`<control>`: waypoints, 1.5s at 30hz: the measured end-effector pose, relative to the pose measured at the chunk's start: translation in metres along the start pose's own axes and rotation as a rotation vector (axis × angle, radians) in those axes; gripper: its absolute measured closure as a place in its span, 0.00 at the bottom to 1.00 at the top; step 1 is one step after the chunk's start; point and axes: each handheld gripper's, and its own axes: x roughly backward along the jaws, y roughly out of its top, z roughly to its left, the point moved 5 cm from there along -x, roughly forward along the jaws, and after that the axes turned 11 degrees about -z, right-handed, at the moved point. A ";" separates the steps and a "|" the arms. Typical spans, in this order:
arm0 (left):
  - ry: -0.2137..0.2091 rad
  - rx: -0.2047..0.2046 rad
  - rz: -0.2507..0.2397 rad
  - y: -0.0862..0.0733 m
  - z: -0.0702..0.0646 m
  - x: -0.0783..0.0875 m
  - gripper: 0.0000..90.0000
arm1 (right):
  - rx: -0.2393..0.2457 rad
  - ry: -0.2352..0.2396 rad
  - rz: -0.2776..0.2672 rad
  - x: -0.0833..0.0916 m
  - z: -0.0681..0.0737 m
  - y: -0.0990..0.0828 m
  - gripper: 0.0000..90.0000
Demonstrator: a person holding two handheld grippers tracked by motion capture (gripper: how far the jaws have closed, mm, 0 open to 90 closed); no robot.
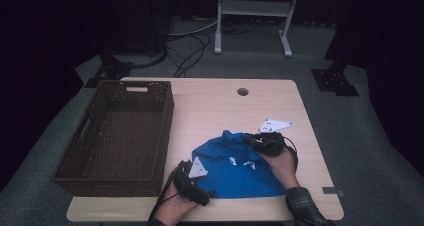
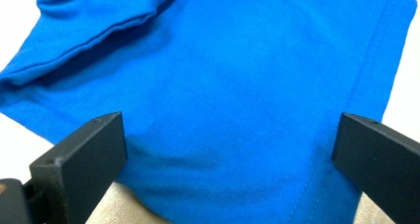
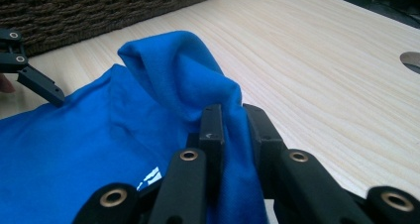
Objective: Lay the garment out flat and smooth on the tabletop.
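A blue shirt [image 1: 232, 168] with white print lies crumpled on the front middle of the wooden table [image 1: 225, 106]. My right gripper [image 1: 248, 139] is at the shirt's far right edge. In the right gripper view it [image 3: 233, 120] is shut on a raised fold of the blue cloth [image 3: 168, 65], lifted slightly off the table. At the shirt's near left corner is my left gripper [image 1: 206, 196]. In the left gripper view it [image 2: 230, 149] stands open, its jaws wide apart over the flat cloth [image 2: 223, 75] near the hem. The left gripper [image 3: 29, 70] also shows far off in the right gripper view.
A large brown wicker basket [image 1: 167, 131] with nothing in it takes up the table's left side; its wall [image 3: 99, 11] runs behind the shirt in the right gripper view. A round cable hole [image 1: 243, 92] sits near the table's far edge. Bare wood lies beyond the shirt.
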 end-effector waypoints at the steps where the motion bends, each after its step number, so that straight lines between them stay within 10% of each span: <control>1: 0.000 0.000 0.000 0.000 0.000 0.000 0.00 | -0.002 -0.002 0.000 0.000 -0.001 0.000 0.88; 45: 0.000 0.001 -0.001 0.000 0.000 0.000 0.00 | -0.013 -0.078 0.054 -0.024 -0.040 -0.007 0.84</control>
